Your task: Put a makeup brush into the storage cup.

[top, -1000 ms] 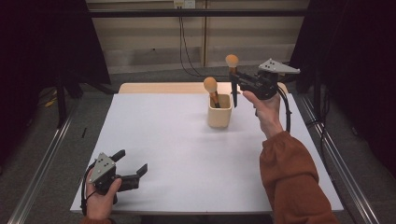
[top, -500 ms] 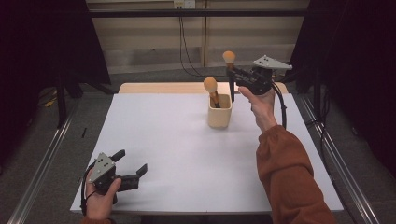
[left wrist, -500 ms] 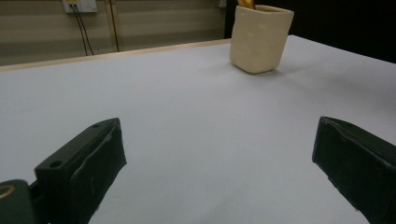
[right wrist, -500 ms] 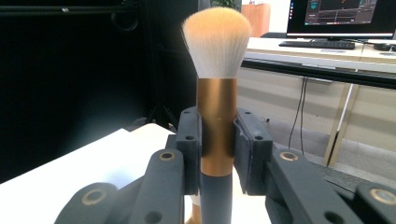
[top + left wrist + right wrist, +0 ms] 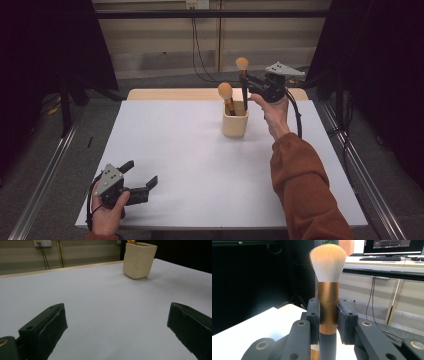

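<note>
The right tongs (image 5: 246, 84) are clenched on a makeup brush (image 5: 242, 75), gripping its copper-coloured ferrule between both pads; the brush stands upright, bristles uppermost, with its dark handle hanging just above the far right corner of the cream holder (image 5: 235, 120). A second brush (image 5: 226, 95) stands tilted inside the holder, head up. The holder sits on the white desk (image 5: 190, 150), right of centre toward the far edge. The left tongs (image 5: 140, 181) rest released at the near left corner of the desk, jaws wide apart with nothing between them. No brand, label or legible writing appears on the brushes or the holder.
</note>
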### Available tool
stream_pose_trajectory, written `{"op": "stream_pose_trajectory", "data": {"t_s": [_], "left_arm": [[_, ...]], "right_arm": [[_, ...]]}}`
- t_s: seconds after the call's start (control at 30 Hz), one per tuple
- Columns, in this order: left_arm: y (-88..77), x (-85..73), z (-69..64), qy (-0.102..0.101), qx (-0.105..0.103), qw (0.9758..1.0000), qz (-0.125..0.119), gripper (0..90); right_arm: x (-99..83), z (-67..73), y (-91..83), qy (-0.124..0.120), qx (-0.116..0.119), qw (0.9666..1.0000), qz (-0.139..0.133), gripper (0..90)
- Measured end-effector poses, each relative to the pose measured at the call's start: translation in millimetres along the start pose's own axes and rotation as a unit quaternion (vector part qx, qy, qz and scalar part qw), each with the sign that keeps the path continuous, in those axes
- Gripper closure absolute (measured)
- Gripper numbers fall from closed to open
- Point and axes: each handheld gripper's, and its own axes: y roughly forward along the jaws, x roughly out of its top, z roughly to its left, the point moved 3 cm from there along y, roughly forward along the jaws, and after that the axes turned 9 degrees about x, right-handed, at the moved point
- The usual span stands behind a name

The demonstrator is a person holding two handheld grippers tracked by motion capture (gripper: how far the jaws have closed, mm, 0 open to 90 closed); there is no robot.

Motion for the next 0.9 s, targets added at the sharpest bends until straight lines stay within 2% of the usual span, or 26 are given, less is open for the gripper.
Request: {"op": "stream_pose_trajectory", "data": {"t_s": [0.5,0.9], "left_arm": [[-0.9,0.0,0.2,0.001,0.000,1.0000,0.000,2.4],[-0.2,-0.4,-1.0,-0.001,-0.001,1.0000,0.001,2.4]], "right_arm": [[-16.8,2.5,8.4,0.004,0.012,0.9999,-0.001,74.3],[-43.0,0.0,9.5,0.017,0.010,0.9997,0.016,74.3]]}}
